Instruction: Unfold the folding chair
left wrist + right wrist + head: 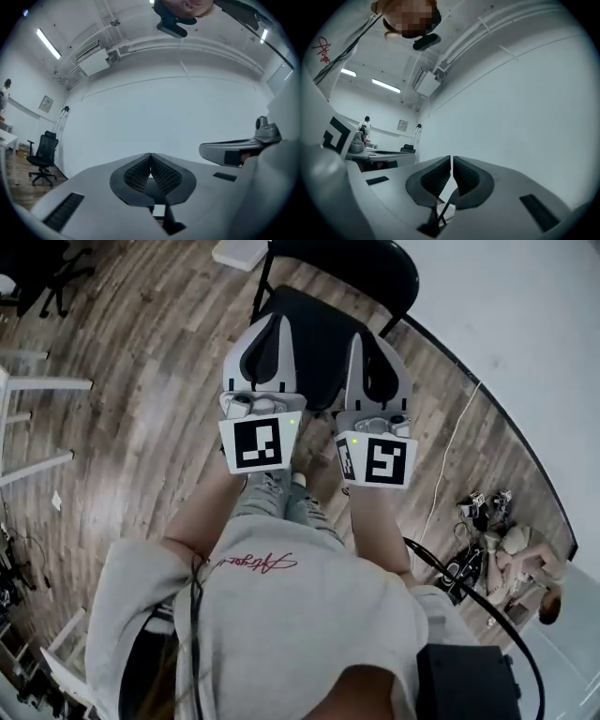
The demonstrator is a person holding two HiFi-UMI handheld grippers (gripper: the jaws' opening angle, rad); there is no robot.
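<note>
The black folding chair stands on the wood floor in front of me, its seat (323, 348) flat and its backrest (361, 266) toward the white wall. I hold both grippers level and side by side above the seat, apart from the chair. My left gripper (277, 324) is shut with nothing between its ribbed pads, which meet at the tips (150, 158). My right gripper (373, 341) is shut and empty too (452, 160). Both gripper views look at the bare white wall; the chair is out of sight in them.
A white frame stand (37, 427) is at the left and a black office chair (47, 277) at the top left. Cables and gear (478, 512) lie on the floor by the wall at the right. A white box (239, 251) sits beyond the chair.
</note>
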